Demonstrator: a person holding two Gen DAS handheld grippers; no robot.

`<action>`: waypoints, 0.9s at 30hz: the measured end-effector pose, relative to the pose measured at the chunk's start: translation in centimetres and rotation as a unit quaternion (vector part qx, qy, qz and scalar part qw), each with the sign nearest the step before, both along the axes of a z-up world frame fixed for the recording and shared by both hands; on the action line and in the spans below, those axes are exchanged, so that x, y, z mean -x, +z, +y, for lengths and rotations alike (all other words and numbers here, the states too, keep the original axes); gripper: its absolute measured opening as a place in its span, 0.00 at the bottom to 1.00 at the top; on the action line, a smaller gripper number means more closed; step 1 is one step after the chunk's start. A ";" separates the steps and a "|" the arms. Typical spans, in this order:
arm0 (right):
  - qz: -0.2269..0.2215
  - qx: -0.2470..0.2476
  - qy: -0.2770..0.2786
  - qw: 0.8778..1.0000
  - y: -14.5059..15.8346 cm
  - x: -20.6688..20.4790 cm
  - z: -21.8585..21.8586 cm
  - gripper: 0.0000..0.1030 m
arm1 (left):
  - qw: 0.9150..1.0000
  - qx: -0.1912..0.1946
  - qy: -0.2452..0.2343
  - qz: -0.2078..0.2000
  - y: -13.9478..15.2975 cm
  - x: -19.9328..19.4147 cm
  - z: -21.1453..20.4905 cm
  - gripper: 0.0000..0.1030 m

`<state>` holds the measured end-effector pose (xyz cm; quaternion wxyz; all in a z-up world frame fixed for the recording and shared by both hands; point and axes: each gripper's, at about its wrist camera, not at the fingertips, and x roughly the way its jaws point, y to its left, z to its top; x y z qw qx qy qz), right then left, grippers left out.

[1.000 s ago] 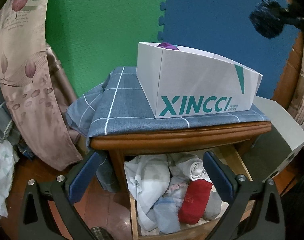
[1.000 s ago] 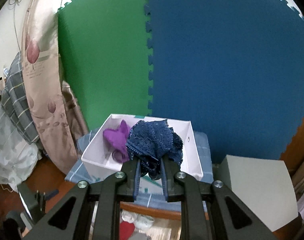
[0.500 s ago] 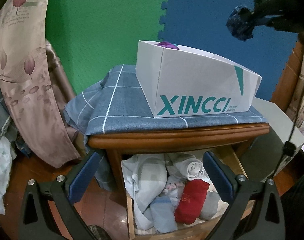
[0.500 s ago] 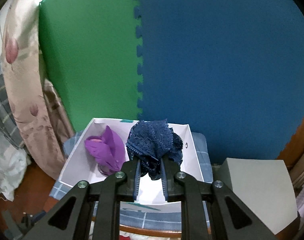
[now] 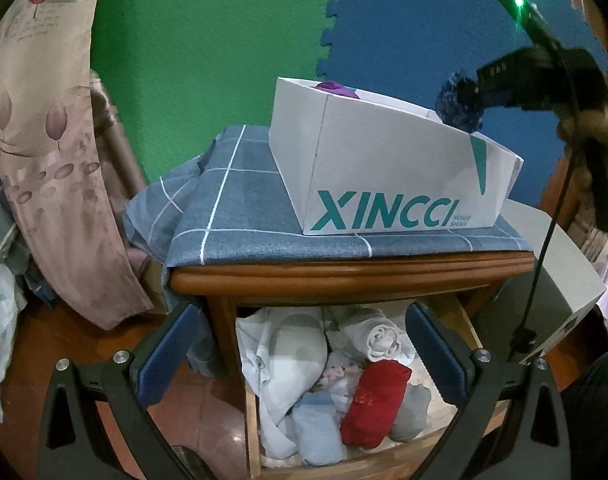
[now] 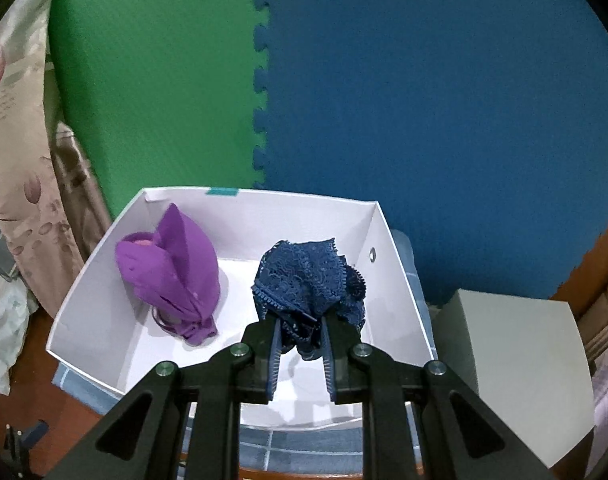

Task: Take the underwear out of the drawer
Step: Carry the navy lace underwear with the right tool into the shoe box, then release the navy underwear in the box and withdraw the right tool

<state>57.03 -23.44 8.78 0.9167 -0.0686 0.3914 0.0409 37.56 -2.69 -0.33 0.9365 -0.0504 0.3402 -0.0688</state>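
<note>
Where the claw (image 6: 300,338) pinches, bunched navy lace underwear (image 6: 308,280)

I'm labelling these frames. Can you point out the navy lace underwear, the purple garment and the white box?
navy lace underwear (image 6: 308,276), right wrist view, middle of the bunched lace above the tongs.
purple garment (image 6: 172,272), right wrist view, centre of the folded cloth.
white box (image 5: 384,168), left wrist view, its printed outer side wall.

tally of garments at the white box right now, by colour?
Purple: 1, purple underwear lying in the white box
Navy: 1, navy lace underwear held over the box by the right gripper
Total: 2
</note>
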 end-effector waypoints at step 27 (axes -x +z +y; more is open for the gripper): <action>0.026 -0.019 -0.010 0.999 -6.9 -3.0 -1.2 0.17 | 0.999 0.011 -0.011 0.032 -0.7 -0.3 -0.8 0.99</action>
